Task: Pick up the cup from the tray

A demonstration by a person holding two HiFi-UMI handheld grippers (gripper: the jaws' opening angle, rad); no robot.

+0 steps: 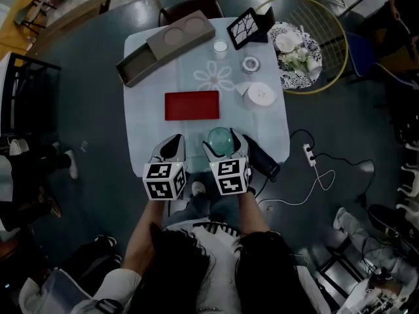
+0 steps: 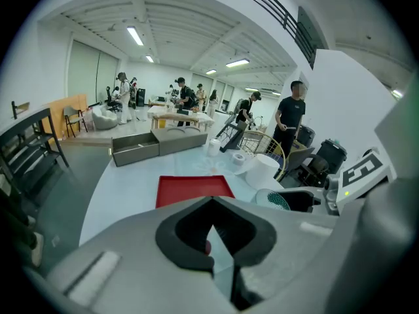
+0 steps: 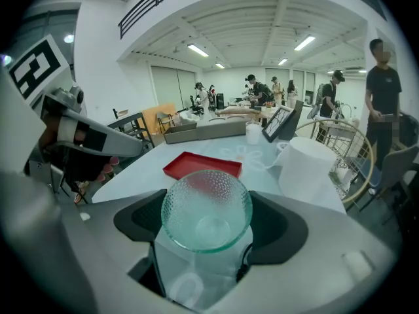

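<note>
One dimpled cup (image 3: 206,208), right gripper view

Lower part of cup (image 1: 220,138) behind right tongs (image 1: 224,146)

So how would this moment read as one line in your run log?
right gripper: shut on glass cup | left gripper: shut, empty | red tray: empty, beyond cup | task: cup off tray

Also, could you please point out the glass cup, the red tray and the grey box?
glass cup (image 3: 206,208), right gripper view, inside of its bowl.
red tray (image 1: 192,105), head view, its flat middle.
grey box (image 1: 163,48), head view, its top.
</note>
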